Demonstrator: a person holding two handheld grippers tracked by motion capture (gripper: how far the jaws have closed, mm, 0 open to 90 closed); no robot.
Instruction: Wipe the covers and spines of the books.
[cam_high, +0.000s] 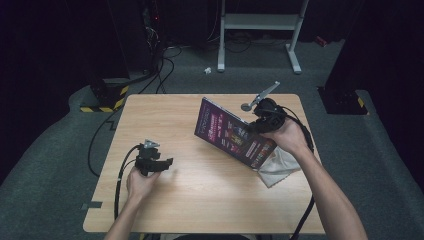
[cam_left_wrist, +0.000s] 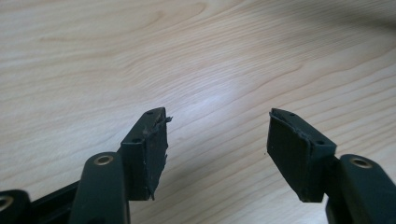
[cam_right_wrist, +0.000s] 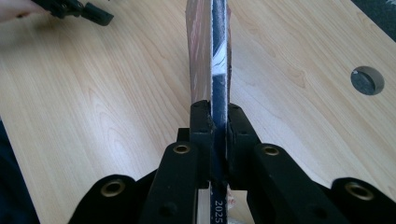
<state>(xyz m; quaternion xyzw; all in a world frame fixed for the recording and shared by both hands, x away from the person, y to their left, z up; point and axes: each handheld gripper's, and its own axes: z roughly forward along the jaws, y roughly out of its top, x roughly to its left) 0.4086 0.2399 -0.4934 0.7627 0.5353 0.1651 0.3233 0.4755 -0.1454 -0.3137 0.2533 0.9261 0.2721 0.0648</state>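
A flat purple printed book (cam_high: 231, 133) is held tilted above the right part of the wooden table (cam_high: 200, 200). My right gripper (cam_high: 254, 126) is shut on its upper right edge. In the right gripper view the book (cam_right_wrist: 215, 56) stands edge-on between the closed pads (cam_right_wrist: 201, 126). A grey cloth (cam_high: 280, 167) lies on the table under the book's lower corner. My left gripper (cam_high: 167, 162) hovers low over the left part of the table, open, with nothing between its fingers. The left gripper view looks past my left gripper (cam_left_wrist: 217, 140) to bare wood.
A round grommet hole (cam_high: 246, 106) sits near the table's far edge, also the hole (cam_right_wrist: 367, 80) in the right gripper view. Beyond the table are a white metal stand (cam_high: 260, 30), cables and a yellow-black striped base (cam_high: 107, 100) on grey carpet.
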